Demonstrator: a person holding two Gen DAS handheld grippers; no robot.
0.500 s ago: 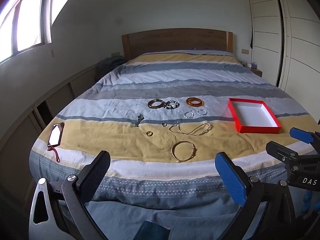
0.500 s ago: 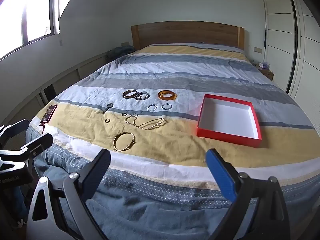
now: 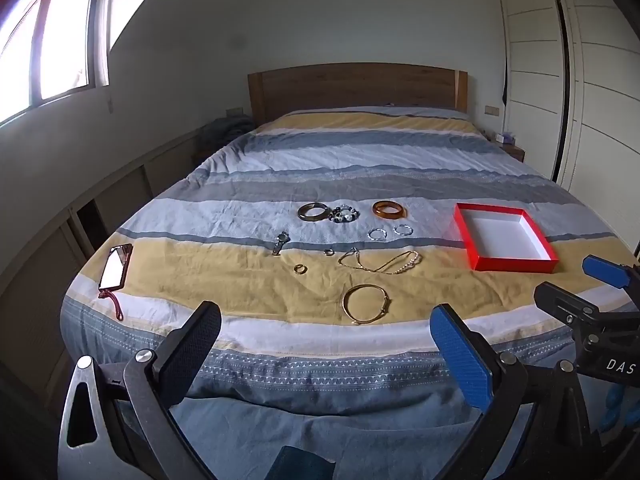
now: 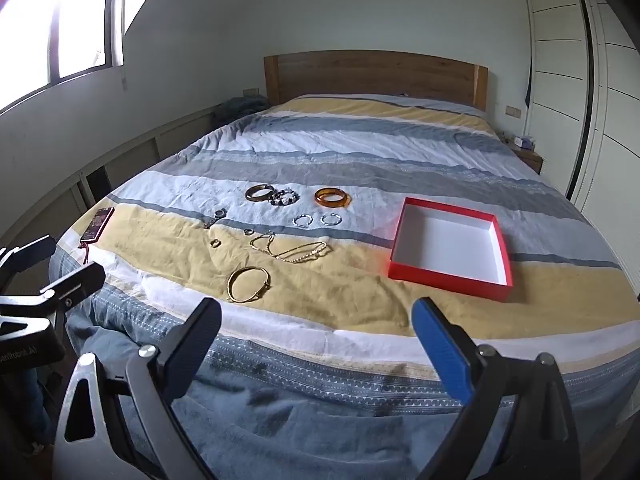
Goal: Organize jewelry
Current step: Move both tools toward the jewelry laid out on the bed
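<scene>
Jewelry lies spread on the striped bedspread: a gold bangle (image 3: 366, 304) (image 4: 248, 284) nearest the foot, a gold and pearl necklace (image 3: 380, 262) (image 4: 292, 250), an amber bangle (image 3: 389, 209) (image 4: 332, 197), a brown bangle (image 3: 314, 211), a bead bracelet (image 3: 344, 214), two small hoops (image 3: 377, 234) and rings (image 3: 300, 268). An empty red box (image 3: 505, 268) (image 4: 450, 280) sits to the right. My left gripper (image 3: 326, 350) and right gripper (image 4: 316, 344) are open and empty, short of the bed's foot.
A phone with a red strap (image 3: 115, 266) lies at the bed's left edge. A small watch (image 3: 281, 241) lies left of the rings. Wooden headboard (image 3: 356, 88) at the far end, wardrobe doors (image 3: 592, 80) on the right, low cabinets along the left wall.
</scene>
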